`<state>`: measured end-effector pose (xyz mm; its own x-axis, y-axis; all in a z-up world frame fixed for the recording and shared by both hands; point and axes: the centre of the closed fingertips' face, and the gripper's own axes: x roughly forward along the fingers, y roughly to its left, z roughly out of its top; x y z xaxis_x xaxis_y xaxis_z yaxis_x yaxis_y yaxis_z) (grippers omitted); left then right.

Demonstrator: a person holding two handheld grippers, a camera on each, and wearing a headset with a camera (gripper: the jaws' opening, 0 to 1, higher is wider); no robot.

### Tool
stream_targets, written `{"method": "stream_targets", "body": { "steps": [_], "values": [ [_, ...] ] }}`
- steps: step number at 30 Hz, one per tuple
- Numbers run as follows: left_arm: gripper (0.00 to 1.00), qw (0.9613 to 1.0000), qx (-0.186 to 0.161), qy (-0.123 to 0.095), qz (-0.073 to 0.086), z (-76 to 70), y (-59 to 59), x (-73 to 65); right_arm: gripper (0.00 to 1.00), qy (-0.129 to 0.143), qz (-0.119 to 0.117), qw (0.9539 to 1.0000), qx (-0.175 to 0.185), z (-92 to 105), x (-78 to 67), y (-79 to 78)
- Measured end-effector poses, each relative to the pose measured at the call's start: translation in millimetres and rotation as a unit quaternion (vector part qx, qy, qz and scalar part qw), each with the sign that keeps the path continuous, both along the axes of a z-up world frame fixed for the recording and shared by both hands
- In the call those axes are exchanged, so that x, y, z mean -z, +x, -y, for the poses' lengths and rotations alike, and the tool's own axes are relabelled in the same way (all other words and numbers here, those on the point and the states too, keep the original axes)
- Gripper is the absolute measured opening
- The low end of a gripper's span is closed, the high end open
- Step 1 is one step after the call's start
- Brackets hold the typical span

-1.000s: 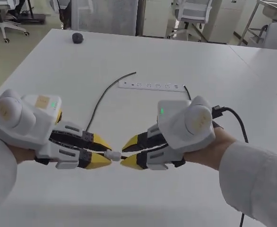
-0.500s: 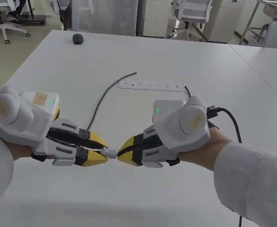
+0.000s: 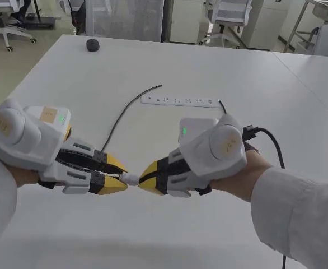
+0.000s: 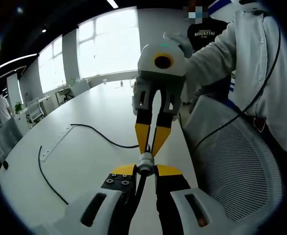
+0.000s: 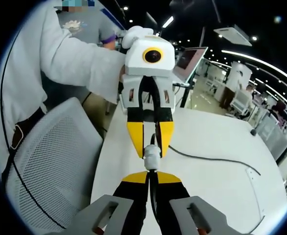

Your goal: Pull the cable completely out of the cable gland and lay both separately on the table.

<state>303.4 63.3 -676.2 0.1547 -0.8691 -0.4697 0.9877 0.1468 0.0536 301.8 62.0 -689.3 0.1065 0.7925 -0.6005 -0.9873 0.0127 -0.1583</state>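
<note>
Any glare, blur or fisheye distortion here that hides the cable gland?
Head view: even, soft light, sharp, with only faint shadows on the table. Left gripper view: windows blown out and the table edge bent by the fisheye, but the cable gland is crisp. Right gripper view: dim surroundings, bright strip lights, curved edges, cable gland readable at centre.

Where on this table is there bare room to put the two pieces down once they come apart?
The widest bare stretch is the table beyond the power strip, up to the dark object far left. The near edge below the left gripper and right gripper is bare too. Crowded: around the gland between them and the cable curving toward the strip.
</note>
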Motion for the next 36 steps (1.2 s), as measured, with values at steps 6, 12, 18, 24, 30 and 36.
{"method": "stream_targets", "body": {
  "steps": [6,12,18,24,30,36],
  "values": [
    [0.15,1.0000,0.000,-0.001,0.000,0.4,1.4,0.1,0.00,0.001,-0.001,1.0000,0.004,0.7,0.4,1.4],
    [0.14,1.0000,-0.004,0.000,0.001,1.5,5.3,0.0,0.00,0.003,-0.001,0.9999,0.013,3.8,1.8,5.9],
    [0.14,1.0000,-0.008,-0.001,0.000,0.7,6.2,0.8,0.00,-0.006,-0.007,0.9997,0.022,14.0,10.9,7.7],
    [0.14,1.0000,-0.006,0.004,0.001,2.4,5.7,3.9,0.00,-0.016,-0.011,0.9995,0.027,19.0,21.5,8.1],
    [0.14,1.0000,-0.009,0.002,0.003,1.6,6.7,4.3,0.00,-0.039,-0.013,0.9985,0.037,33.5,39.6,13.1],
    [0.15,0.9999,-0.010,0.000,0.004,1.5,7.0,4.0,0.00,-0.057,-0.028,0.9968,0.048,46.3,57.2,14.7]
  ]
}}
